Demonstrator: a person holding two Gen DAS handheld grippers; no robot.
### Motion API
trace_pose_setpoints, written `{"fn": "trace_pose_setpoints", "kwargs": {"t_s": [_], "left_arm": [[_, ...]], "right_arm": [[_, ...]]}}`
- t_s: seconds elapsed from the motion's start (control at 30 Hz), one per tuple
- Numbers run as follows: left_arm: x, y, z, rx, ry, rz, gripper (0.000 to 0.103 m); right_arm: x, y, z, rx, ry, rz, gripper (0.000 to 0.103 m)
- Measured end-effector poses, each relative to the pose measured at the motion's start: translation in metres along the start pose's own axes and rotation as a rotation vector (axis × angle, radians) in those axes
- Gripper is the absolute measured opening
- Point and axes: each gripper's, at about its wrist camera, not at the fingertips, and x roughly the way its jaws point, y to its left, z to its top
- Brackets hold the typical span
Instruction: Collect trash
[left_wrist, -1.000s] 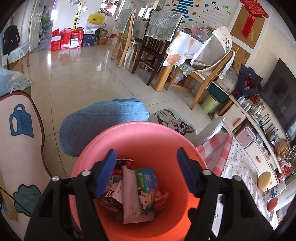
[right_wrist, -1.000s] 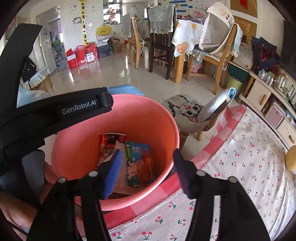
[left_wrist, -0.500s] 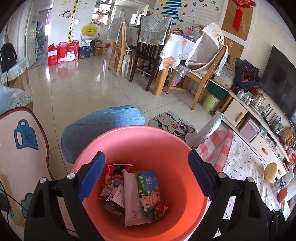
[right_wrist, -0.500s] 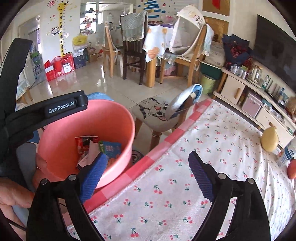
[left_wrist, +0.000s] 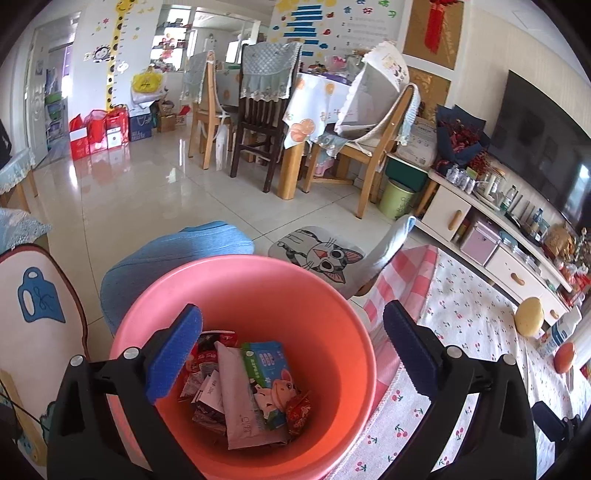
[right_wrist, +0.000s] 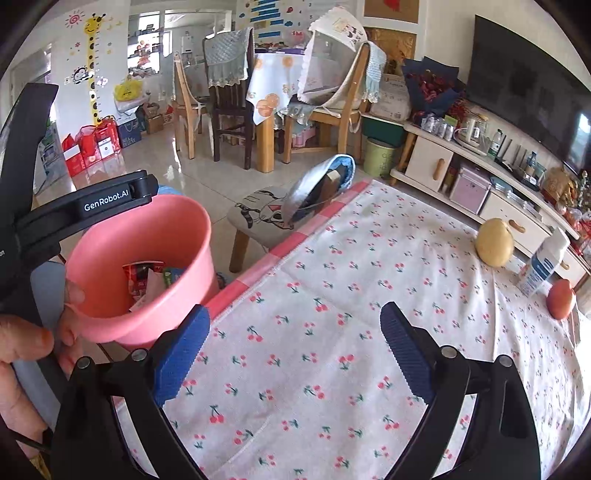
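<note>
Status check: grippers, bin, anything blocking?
Left gripper open over pink bin, wrappers inside. Right gripper open, empty, over tablecloth. Nothing blocking.

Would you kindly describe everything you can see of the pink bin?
The pink bin is a round, smooth, plastic-looking tub with a plain rim, wider at the top. It stands upright beside the edge of the cherry-print tablecloth, in front of a blue cushion. Inside lies a heap of wrappers and cartons, well below the rim. In the right wrist view a person's fingers rest on its rim. The open left gripper hovers above its mouth without touching.
</note>
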Motion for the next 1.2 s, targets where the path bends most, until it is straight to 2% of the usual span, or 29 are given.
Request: {"fn": "trace_pose_setpoints", "kwargs": {"t_s": [0.47, 0.93, 1.2], "left_arm": [[-0.018, -0.052, -0.022, 0.153, -0.028, -0.095, 0.099], [-0.056, -0.113, -0.055, 0.338, -0.091, -0.182, 0.099], [-0.08, -0.133, -0.074, 0.374, -0.093, -0.234, 0.099]], "right_arm": [[-0.044, -0.051, -0.041, 0.079, -0.008, -0.093, 0.094], [-0.09, -0.1, -0.084, 0.139, -0.061, -0.168, 0.094], [-0.115, -0.128, -0.106, 0.194, -0.102, -0.199, 0.094]]}}
